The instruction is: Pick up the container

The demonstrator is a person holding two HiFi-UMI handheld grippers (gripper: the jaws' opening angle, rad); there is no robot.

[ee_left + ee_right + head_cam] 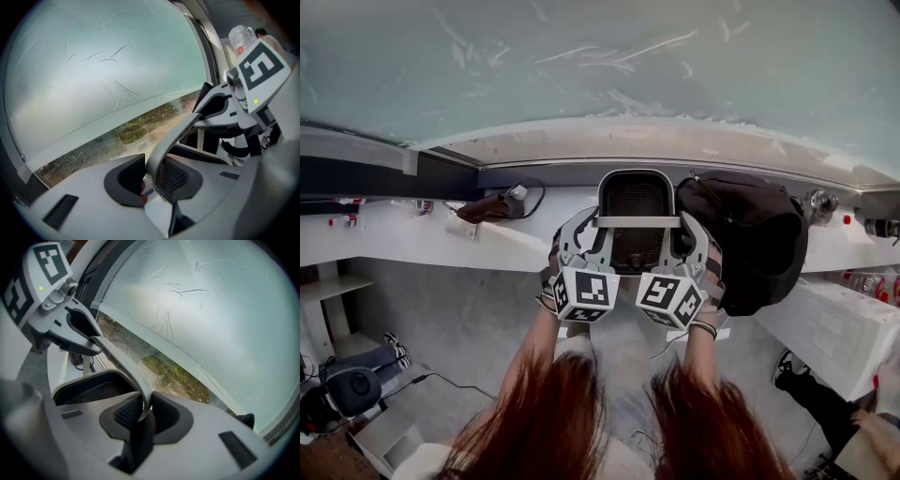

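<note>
While the white-rimmed black mesh container [636,199] lies at 12 o'clock, its grey bar handle [637,222], spanning 9 to 3, is clamped endwise by left gripper [586,230] and right gripper [689,230].

A wide frosted window [581,66] runs above a white ledge [403,239]; grey floor [478,319] lies below.

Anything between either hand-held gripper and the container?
Nothing visible. The left hand-held gripper and the right hand-held gripper each clamp the handle of the container. A black bag sits beside it.
</note>
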